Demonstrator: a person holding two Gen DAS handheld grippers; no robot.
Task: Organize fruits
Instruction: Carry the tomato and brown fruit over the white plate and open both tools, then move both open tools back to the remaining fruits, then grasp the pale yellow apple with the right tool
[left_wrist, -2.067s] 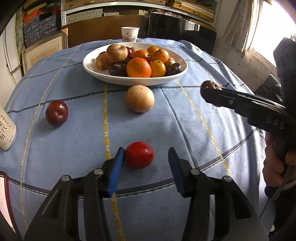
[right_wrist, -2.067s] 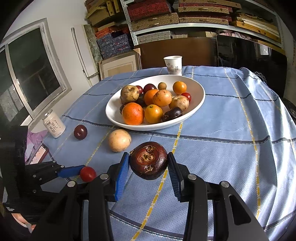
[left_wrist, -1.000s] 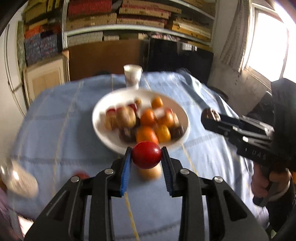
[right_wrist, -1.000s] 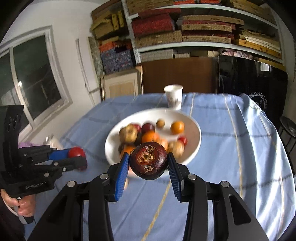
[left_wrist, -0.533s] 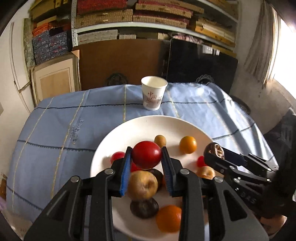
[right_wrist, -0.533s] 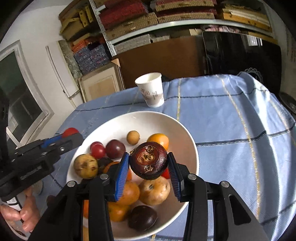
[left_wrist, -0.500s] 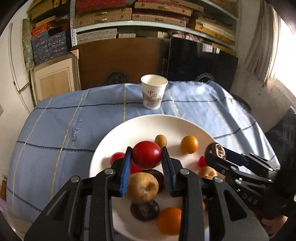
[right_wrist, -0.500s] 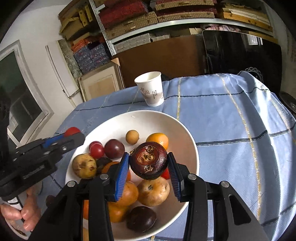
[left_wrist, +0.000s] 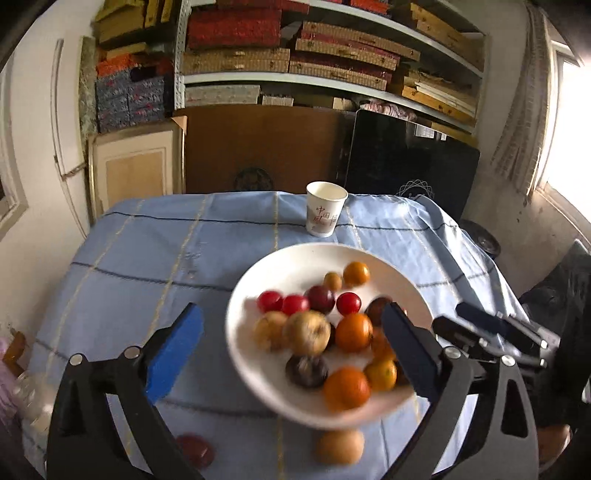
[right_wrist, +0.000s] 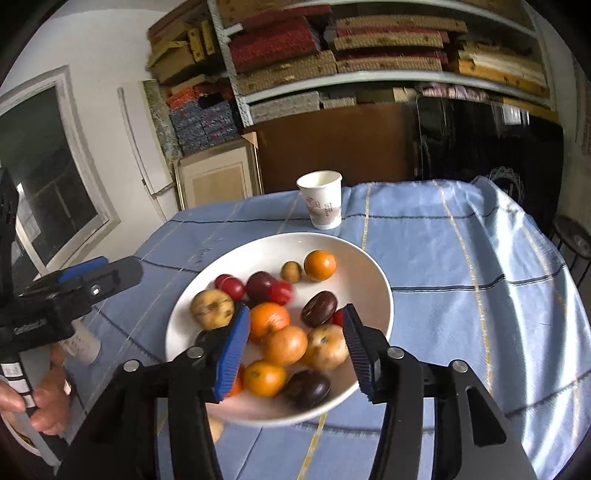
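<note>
a: fruit sat mostly in the white bowl (right_wrist: 373, 266) at this reading: oranges (right_wrist: 320, 265), small red ones (left_wrist: 348, 302), a dark plum (right_wrist: 261, 283), two pale spotted ones (right_wrist: 212, 309) and a brown wrinkled one (right_wrist: 319, 303) near the right rim.

b: tool state?

a: left gripper (left_wrist: 291, 347) was spread wide with nothing between the blue pads. right gripper (right_wrist: 293, 347) was also parted and empty, hanging above the near half of the bowl. each showed in the other's view: the left off the bowl's left side, the right low at its right edge.

b: anything outside the bowl?

a: yes. in the left wrist view a tan round fruit (left_wrist: 339, 446) lay on the blue tablecloth (left_wrist: 155, 258) just under the bowl's near rim, and a dark red fruit (left_wrist: 195, 450) lay further left, apart from the bowl. both blurred, so the kind was uncertain.

b: progress estimate?

a: judged late stage. most pieces were gathered and two loose ones were left, as far as the frames showed. the near table edge was hidden behind the grippers, so more could be there.

b: other items?

a: paper cup (right_wrist: 322, 204) upright beyond the bowl, not touching it. white bottle (right_wrist: 82, 345) at the left, partly behind the left gripper.

b: next?

a: likely one pickup per hand, the tan one being closest.
</note>
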